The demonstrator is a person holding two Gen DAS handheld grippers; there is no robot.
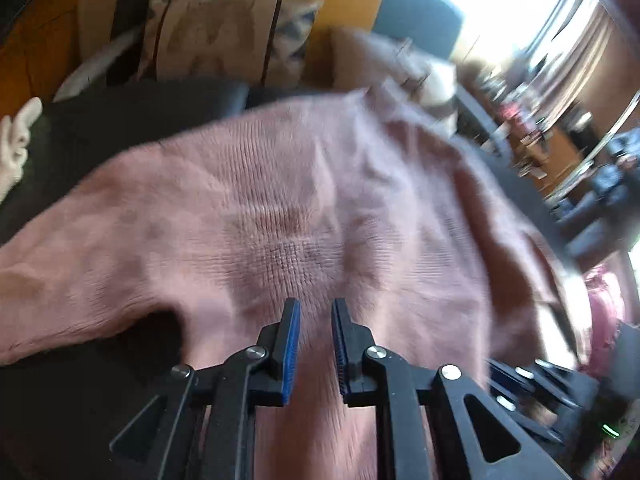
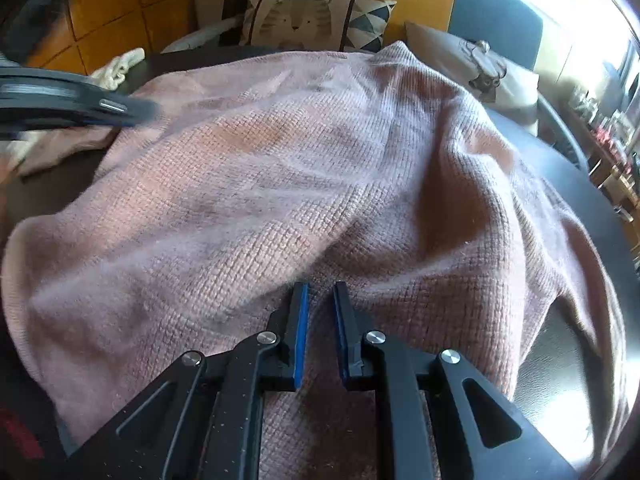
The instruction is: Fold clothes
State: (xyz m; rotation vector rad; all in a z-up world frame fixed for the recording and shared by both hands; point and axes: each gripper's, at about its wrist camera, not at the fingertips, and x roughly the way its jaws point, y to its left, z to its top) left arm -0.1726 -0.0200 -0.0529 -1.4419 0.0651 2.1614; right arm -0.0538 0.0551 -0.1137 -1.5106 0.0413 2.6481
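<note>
A pink knitted sweater [image 1: 280, 200] lies spread and rumpled over a dark round table [image 1: 100, 132]. My left gripper [image 1: 316, 302] hovers over its middle, jaws a little apart with nothing between the blue pads. In the right wrist view the same sweater [image 2: 280, 184] fills the picture, with a raised fold running down its right half. My right gripper [image 2: 321, 285] stands just above the knit near the front edge, open by a narrow gap, no cloth pinched. The left gripper [image 2: 132, 114] shows blurred at the sweater's far left edge.
A cream cloth [image 2: 120, 66] lies at the table's far left. Behind the table [image 2: 568, 184] are a bear-print cushion [image 2: 304, 20] and a deer-print cushion [image 2: 480, 68] against a yellow backrest. Bright windows and cluttered furniture sit to the right.
</note>
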